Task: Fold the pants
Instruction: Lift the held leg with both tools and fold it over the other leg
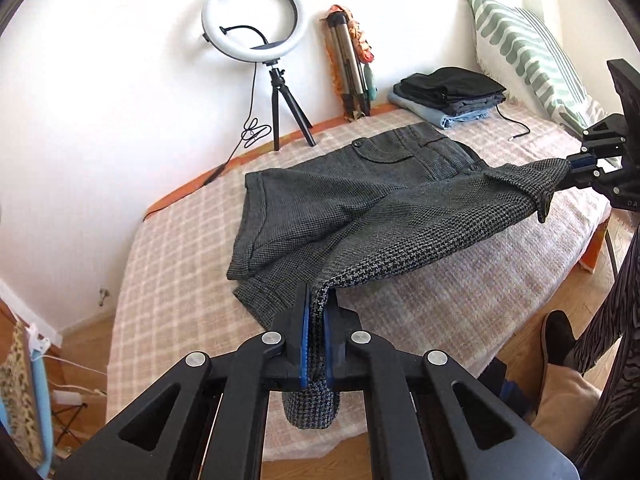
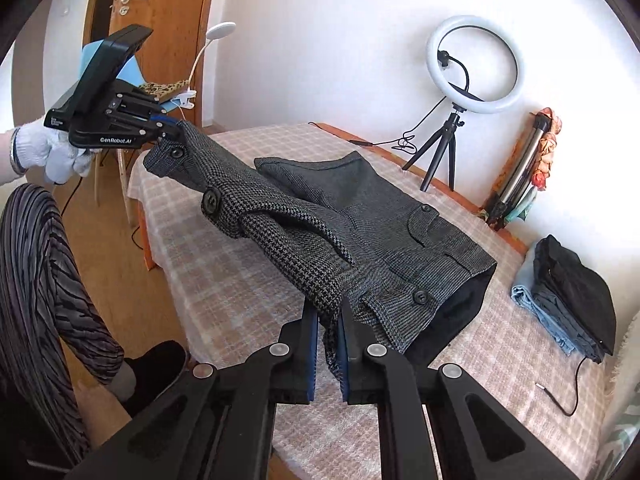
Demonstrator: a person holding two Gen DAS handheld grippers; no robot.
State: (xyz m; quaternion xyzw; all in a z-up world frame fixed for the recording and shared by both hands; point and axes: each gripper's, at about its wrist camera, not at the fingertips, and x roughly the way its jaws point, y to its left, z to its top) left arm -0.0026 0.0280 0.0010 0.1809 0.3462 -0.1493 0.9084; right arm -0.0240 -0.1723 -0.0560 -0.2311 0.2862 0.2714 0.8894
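Clamping tight on the grey shorts' [image 1: 360,200] near edge, left gripper [image 1: 316,320] and right gripper [image 2: 328,320] are lifting it off the checked bedspread [image 1: 180,248].

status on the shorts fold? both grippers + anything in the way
Left gripper and right gripper both shut on the grey shorts. One leg lifted, other flat on the bed. Folded clothes pile lies beyond the waistband.

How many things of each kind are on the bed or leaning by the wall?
Grey shorts, held by left gripper and right gripper: 1
Folded clothes stack: 1
Pillow: 1
Ring light: 1
Folded tripod: 1
Total: 5
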